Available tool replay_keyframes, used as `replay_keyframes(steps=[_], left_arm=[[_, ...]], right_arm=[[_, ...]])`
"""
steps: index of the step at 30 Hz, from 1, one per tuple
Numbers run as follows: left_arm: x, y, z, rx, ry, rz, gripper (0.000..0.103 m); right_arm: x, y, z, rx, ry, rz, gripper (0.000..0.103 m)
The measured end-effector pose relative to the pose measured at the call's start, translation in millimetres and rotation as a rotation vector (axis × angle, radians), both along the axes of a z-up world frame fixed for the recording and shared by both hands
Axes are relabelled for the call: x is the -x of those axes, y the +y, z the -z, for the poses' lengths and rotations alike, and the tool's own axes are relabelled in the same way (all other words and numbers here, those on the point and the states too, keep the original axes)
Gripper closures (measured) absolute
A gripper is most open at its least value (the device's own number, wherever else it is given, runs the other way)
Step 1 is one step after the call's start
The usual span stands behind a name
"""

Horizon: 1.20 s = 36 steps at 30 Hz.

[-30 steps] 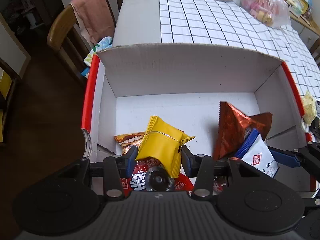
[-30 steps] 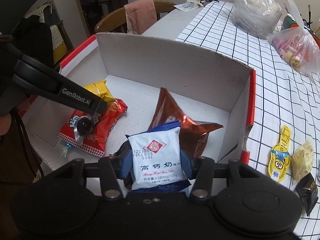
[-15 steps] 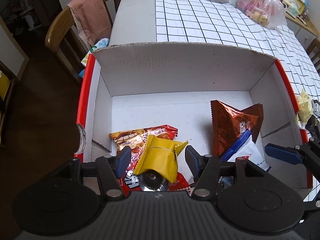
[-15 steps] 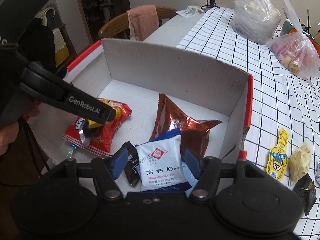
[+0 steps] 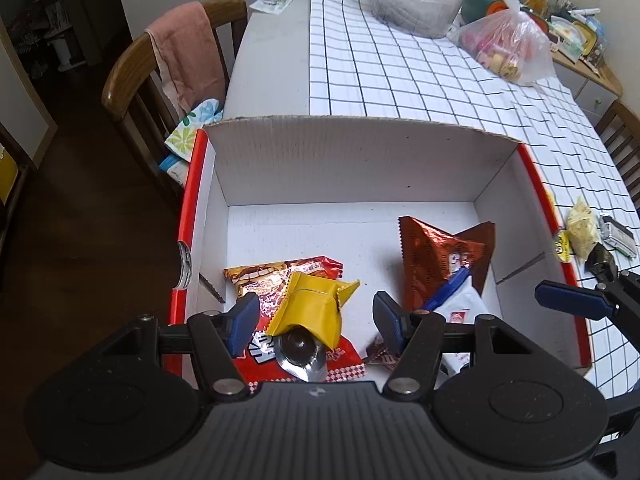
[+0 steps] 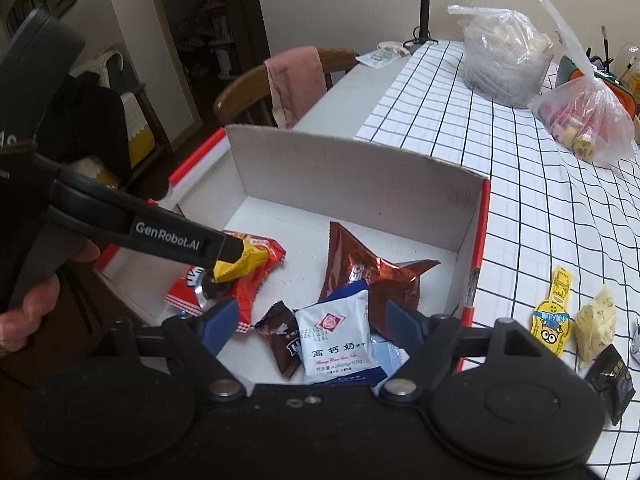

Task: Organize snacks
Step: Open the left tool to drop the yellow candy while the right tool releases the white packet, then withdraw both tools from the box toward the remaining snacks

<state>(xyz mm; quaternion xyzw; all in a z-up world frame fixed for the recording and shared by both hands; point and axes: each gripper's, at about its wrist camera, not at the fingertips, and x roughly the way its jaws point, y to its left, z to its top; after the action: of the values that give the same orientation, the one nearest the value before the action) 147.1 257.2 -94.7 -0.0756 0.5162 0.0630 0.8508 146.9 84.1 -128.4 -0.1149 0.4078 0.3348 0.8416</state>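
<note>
A white cardboard box with red rims (image 5: 352,168) (image 6: 360,184) holds the snacks. My left gripper (image 5: 314,320) is open above a yellow packet (image 5: 316,304) that lies on a red snack bag (image 5: 280,276). My right gripper (image 6: 310,320) is open above a white and blue packet (image 6: 338,340), which lies in the box beside a small brown packet (image 6: 282,338) and a copper foil bag (image 6: 360,272). The yellow packet (image 6: 240,262) and red bag (image 6: 256,280) also show in the right wrist view, under the left gripper's arm.
On the checked tablecloth right of the box lie a yellow minion packet (image 6: 554,316), a pale packet (image 6: 596,320) and a black packet (image 6: 612,376). Plastic bags (image 6: 584,120) stand further back. A wooden chair with a pink towel (image 5: 188,60) is left of the table.
Both grippers have opened and pulled back up. The yellow packet dropped onto the red bag, and the white and blue packet now lies in the box.
</note>
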Motion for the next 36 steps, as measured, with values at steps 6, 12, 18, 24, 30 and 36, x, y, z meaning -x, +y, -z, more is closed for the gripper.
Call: replay_keyframes(steps=[6, 12, 18, 24, 30, 36], left_arm=[[13, -5, -14, 0.006, -0.038, 0.015, 0.033], [26, -16, -29, 0.014, -0.085, 0.028, 0.028], [40, -29, -43, 0.02, -0.137, 0.042, 0.023], [52, -46, -55, 0.025, -0.193, 0.048, 0.018], [60, -71, -66, 0.036, -0.252, 0.061, 0.011], [64, -106, -72, 0.037, -0.297, 0.1, 0.005]], right_arm=[[7, -16, -16, -0.049, -0.021, 0.003, 0.013], [15, -36, -30, -0.104, -0.043, 0.0, 0.007], [20, -58, -43, -0.167, -0.055, 0.008, 0.002], [21, -82, -55, -0.23, -0.061, 0.021, 0.0], [20, -113, -65, -0.27, -0.083, 0.042, 0.0], [21, -148, -69, -0.297, -0.095, 0.062, 0.0]])
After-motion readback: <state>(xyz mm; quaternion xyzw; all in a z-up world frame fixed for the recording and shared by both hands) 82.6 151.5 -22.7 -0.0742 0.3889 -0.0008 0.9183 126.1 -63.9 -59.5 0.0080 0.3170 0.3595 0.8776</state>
